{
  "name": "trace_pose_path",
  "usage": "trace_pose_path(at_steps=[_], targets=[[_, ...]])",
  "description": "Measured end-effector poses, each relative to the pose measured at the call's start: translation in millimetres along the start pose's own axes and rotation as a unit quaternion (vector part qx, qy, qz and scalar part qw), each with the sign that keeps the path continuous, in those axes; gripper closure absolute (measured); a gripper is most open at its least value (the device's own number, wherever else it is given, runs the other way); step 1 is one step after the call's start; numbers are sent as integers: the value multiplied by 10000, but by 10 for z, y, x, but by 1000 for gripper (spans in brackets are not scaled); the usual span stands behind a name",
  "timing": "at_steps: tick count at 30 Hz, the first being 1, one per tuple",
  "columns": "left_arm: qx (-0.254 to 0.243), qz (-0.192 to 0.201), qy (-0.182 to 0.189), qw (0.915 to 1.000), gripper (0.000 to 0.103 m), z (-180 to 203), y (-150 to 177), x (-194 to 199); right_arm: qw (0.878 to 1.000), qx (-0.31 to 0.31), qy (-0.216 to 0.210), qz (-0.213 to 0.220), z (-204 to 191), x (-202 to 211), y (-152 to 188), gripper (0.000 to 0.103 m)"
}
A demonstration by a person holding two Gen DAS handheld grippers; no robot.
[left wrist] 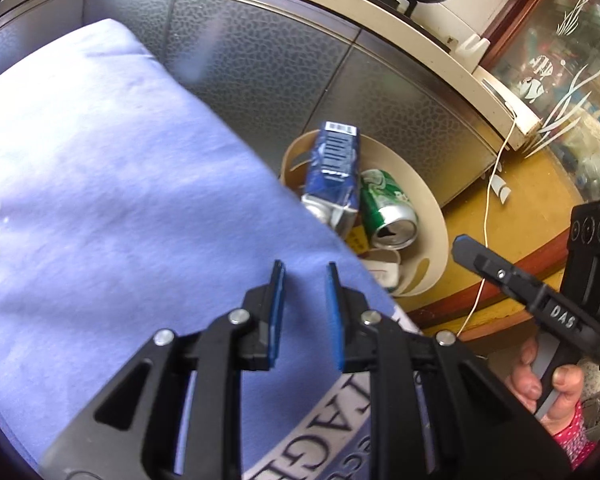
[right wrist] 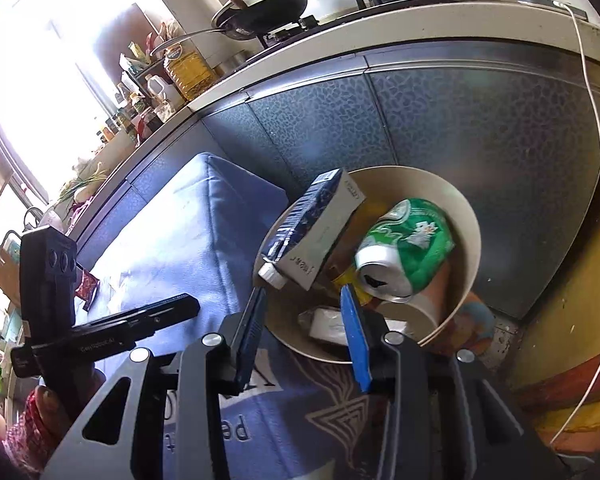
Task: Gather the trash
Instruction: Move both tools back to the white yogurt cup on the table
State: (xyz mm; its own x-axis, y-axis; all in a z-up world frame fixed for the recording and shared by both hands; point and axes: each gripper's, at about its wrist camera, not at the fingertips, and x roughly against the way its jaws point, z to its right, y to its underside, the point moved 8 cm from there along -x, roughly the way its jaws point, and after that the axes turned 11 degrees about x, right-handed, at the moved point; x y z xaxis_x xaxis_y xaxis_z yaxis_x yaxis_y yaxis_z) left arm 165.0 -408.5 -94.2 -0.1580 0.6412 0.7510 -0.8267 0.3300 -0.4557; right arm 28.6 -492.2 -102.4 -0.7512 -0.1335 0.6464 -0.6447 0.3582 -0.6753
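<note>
With the right gripper (right wrist: 304, 320) fingers apart and empty just above the bin (right wrist: 470, 240) rim, and the left gripper (left wrist: 304, 300) fingers nearly together on nothing, the leaning carton (right wrist: 320, 228) ahead could topple out if nudged

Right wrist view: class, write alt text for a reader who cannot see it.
A beige bin holds a blue carton and a green can, beside a blue cloth. The right gripper hangs open and empty above the bin's near rim; the left gripper is over the cloth.
</note>
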Motion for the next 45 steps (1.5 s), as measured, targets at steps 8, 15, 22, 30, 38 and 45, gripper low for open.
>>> trace_pose_path(at_steps=[8,15,22,30,38,45], targets=[[-834,163,-307,9959,84,-249,67,168,9995,286,-114,-47,-387,-54,-58,65],[-1318,575,-911,9854,84,-776,-141,688,9969,652,-428,-11,-896,-93,-132,65],[229,1163,-255,9926,84,-1410,192,1611,9756,1513,-1506,-520,-1963,-467,78,65],[1693,2187,-861,9571,55,-2228,937,2780,9431,2085,-2408,-952,-2947,-739,408,63],[2488,2060,-1310,9373,51,-2911,1039,2807,9106,2301,-3153,-1360,-3793,-802,607,48],[2810,2204,-1250,9257,50,-2974,1298,2868,8897,3244,-2937,-1301,-4233,-838,790,47]])
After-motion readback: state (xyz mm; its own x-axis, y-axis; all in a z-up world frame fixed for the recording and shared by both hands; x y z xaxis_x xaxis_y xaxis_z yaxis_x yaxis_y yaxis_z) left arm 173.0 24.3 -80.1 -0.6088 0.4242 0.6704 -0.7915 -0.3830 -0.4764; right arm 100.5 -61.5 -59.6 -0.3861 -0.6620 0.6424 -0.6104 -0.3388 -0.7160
